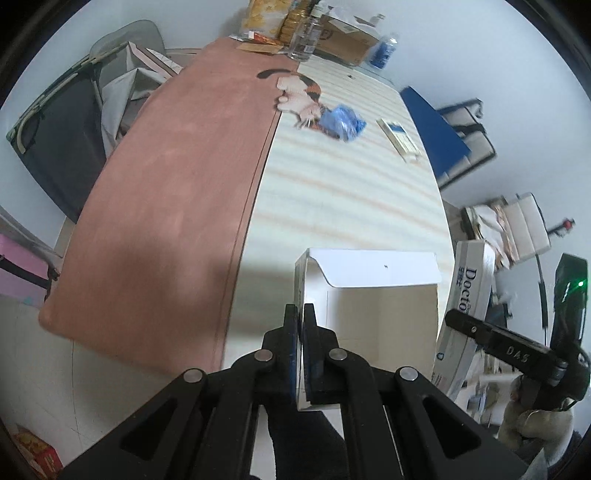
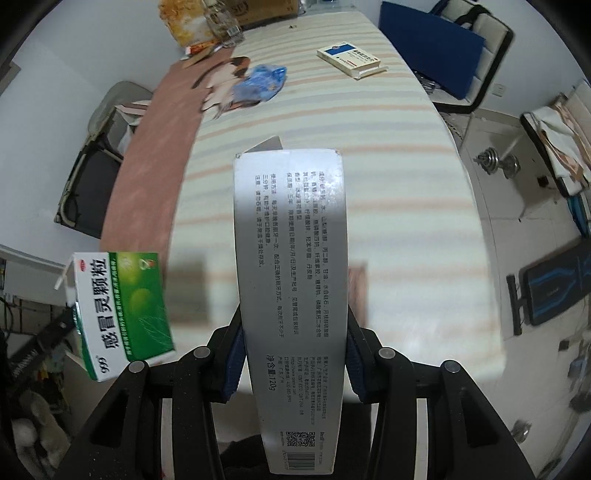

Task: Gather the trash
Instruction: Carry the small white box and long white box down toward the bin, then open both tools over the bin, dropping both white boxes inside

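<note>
My left gripper (image 1: pixel 300 314) is shut on the side wall of an open, empty carton (image 1: pixel 373 321), held above the table's near end. From the right wrist view that carton is a green and white medicine box (image 2: pixel 118 314). My right gripper (image 2: pixel 293 354) is shut on a long grey toothpaste box (image 2: pixel 293 280), also seen in the left wrist view (image 1: pixel 465 314). A crumpled blue wrapper (image 1: pixel 341 122) (image 2: pixel 264 83) and a flat blue and white box (image 1: pixel 399 138) (image 2: pixel 351 59) lie on the far part of the striped table (image 1: pixel 332 199).
A pink mat (image 1: pixel 173 199) covers the table's left half. A cat-shaped mat (image 1: pixel 299 92), a glass jar (image 1: pixel 304 40), snack bags and a cardboard box (image 1: pixel 347 33) sit at the far end. Chairs stand on both sides. Dumbbells (image 2: pixel 498 162) lie on the floor.
</note>
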A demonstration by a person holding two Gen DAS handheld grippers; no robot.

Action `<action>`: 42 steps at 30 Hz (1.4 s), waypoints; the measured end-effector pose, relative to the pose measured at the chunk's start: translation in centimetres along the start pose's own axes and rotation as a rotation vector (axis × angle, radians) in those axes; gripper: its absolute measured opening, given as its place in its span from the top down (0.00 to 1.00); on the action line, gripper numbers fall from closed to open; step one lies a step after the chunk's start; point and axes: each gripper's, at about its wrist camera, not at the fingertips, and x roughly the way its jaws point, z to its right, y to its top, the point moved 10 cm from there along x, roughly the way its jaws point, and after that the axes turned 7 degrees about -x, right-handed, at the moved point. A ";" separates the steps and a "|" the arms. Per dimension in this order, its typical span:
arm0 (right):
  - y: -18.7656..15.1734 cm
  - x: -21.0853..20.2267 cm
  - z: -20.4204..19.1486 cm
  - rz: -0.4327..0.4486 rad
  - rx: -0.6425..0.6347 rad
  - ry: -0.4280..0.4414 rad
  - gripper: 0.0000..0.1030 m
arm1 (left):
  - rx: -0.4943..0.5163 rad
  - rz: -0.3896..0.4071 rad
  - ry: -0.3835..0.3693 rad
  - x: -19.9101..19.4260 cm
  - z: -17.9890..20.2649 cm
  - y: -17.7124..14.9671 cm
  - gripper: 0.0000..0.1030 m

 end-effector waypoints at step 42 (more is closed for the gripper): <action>-32.6 50.3 0.3 -0.277 0.431 0.230 0.05 | -0.032 -0.330 0.207 39.6 -25.1 -22.8 0.00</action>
